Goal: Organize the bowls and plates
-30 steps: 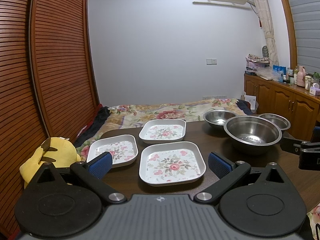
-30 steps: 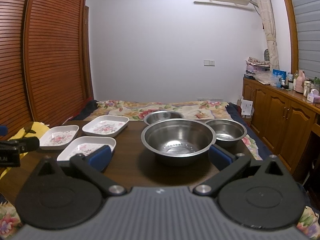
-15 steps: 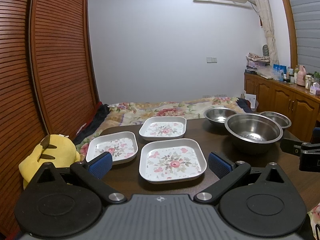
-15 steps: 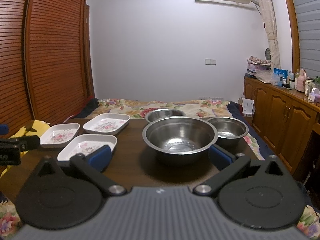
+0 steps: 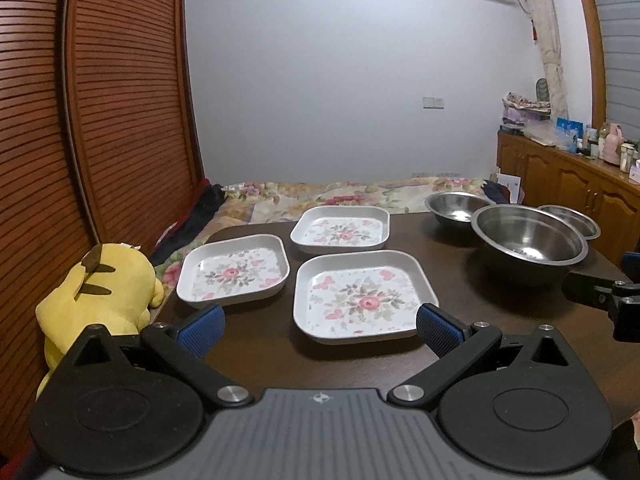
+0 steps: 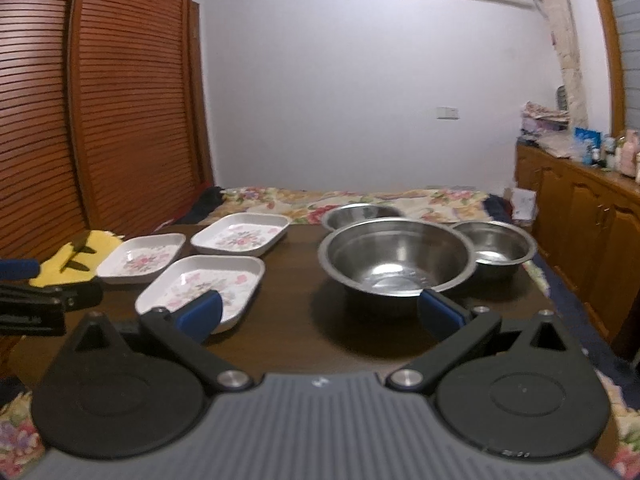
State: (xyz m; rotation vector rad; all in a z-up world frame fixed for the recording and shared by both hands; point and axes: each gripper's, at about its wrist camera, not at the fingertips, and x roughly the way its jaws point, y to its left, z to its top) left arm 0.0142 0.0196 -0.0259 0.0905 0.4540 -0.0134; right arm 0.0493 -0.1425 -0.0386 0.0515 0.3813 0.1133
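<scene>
A dark wooden bench [image 5: 260, 356] carries all the dishes, with a floral bed [image 5: 340, 196] beyond its far edge. On its right side stand three steel bowls: the big bowl [image 6: 396, 258] nearest, a mid bowl [image 6: 496, 242] just beside it to the right, and a far bowl [image 6: 356, 213] partly hidden behind it. On the left side lie three floral square plates, close together but apart: the near plate [image 5: 360, 294], the left plate [image 5: 234, 268] and the far plate [image 5: 342, 230]. A yellow plush [image 5: 96, 292] sits off the bench's left edge. The left gripper [image 5: 318, 326] hovers before the near plate, jaws wide apart and holding nothing. The right gripper [image 6: 320, 312] faces the big bowl, jaws likewise spread and empty.
</scene>
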